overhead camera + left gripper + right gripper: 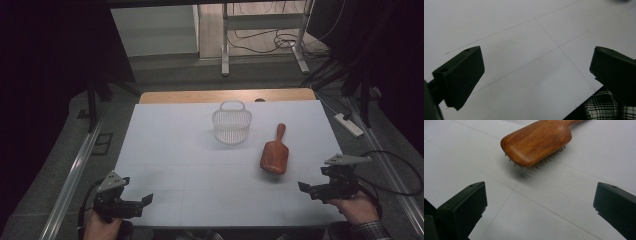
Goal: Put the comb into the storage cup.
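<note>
A wooden hairbrush (274, 153) lies bristles down on the white table, right of centre, handle pointing away. In the right gripper view the hairbrush (537, 141) lies just beyond the wide-apart jaws. A small white mesh basket (231, 123) with a handle stands upright behind it, near the table's middle. My right gripper (306, 189) is held open near the front right corner, a short way in front of the brush, nothing between its jaws. My left gripper (145, 201) is open over the front left of the table, with bare table (529, 62) between its jaws.
The white table (165, 150) has a wooden strip (200, 96) along its far edge. A power strip (349, 124) lies on the floor to the right, and metal desk legs (225, 45) and cables stand beyond. A plaid sleeve (606, 106) shows at the table's front edge.
</note>
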`<act>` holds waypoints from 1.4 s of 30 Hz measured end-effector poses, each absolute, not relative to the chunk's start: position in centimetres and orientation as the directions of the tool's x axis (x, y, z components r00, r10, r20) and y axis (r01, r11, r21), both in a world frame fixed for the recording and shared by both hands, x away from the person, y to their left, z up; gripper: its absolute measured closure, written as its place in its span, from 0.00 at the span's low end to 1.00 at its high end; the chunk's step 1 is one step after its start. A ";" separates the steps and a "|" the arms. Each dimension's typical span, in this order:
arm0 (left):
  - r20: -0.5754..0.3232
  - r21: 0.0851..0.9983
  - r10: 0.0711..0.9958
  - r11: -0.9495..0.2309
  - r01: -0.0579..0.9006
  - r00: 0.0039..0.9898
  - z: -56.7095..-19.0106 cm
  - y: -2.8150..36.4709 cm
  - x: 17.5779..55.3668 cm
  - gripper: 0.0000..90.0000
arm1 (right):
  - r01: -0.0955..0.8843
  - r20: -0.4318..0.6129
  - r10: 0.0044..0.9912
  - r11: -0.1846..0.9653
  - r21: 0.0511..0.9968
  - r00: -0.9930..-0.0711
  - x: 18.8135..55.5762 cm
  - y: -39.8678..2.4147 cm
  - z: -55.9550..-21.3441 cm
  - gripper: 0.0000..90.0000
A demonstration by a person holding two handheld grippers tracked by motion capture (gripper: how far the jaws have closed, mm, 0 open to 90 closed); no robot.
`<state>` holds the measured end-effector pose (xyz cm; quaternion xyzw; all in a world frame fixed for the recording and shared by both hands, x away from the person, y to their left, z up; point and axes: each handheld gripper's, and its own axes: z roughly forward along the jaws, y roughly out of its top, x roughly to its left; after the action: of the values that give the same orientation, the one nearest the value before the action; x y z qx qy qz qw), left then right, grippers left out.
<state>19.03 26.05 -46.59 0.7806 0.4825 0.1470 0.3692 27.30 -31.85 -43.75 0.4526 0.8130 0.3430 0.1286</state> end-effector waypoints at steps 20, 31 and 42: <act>-0.123 0.719 0.860 -0.267 0.642 0.495 -46.6 26.0 19.0 0.00 | 0.636 0.090 0.814 0.374 0.675 -0.573 29.9 -30.7 -43.3 0.00; -0.124 0.718 0.859 -0.268 0.642 0.496 -46.6 26.0 19.0 0.00 | 0.636 0.066 0.808 0.407 0.656 -0.585 31.8 -30.0 -43.3 0.00; -0.125 0.718 0.859 -0.267 0.643 0.496 -46.6 26.0 19.0 0.01 | 0.633 0.056 0.794 0.438 0.638 -0.605 33.0 -28.9 -43.3 0.00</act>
<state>19.03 26.03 -46.59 0.7822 0.4800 0.1468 0.3689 33.02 -28.88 -43.31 0.4256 0.8383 0.3162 0.1272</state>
